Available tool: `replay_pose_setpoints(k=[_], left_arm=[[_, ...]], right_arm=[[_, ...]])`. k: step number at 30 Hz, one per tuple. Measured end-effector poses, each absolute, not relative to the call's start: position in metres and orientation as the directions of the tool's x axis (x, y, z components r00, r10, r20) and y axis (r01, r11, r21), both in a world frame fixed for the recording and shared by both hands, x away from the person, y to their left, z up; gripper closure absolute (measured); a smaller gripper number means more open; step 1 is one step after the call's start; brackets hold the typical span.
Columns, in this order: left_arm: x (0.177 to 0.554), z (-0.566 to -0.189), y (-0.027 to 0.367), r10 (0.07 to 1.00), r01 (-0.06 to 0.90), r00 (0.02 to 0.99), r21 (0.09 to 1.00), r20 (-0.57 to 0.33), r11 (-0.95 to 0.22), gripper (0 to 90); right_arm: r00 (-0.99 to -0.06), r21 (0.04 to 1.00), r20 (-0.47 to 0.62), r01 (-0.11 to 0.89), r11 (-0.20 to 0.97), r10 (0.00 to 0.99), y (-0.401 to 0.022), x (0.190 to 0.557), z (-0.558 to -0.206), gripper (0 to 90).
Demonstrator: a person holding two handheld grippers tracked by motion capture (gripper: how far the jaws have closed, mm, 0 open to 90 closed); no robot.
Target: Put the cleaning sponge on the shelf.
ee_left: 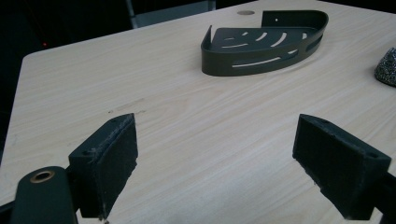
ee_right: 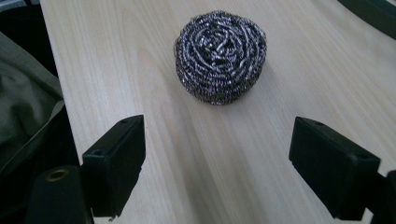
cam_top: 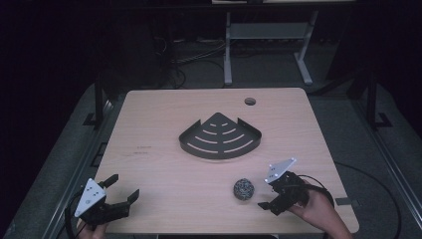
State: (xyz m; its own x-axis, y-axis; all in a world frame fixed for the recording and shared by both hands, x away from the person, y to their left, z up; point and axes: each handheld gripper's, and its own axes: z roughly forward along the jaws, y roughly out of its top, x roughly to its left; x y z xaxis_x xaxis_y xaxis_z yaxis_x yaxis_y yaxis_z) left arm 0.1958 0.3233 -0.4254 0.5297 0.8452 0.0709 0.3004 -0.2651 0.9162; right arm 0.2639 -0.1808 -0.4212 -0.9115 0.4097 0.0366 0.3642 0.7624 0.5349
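We are at the start of what looks like a pick-up: nothing is gripped yet, and the steel wool scrubber (ee_right: 220,56) sits untouched on the wooden table (cam_top: 159,164). Judging by the layout, it is probably meant for the dark corner shelf tray (cam_top: 220,137), so reaching, grasping, carrying and releasing would all remain.

Our right gripper (ee_right: 217,165) points at the scrubber, which lies just ahead of its jaws and centred between them, not touching either pad. The jaws are spread wide and hold nothing. In the high view the right hand (cam_top: 318,209) holds this gripper low over the near edge of the table, angled toward the scrubber beside it.

Our left gripper (ee_left: 215,165) rests well apart, jaws also spread wide and empty, over bare tabletop. The tray lies far ahead of it, to its right.
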Motion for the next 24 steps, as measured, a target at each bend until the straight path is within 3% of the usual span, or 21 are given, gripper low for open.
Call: replay_pose_setpoints(k=[24], left_arm=[[0.196,-0.425,0.324,0.845,0.302,0.53,0.916,0.069,-0.264,13.2]], right_arm=[[-0.931,0.485,0.043,0.336,0.807,0.362,-0.144,0.284,-0.425,16.9]])
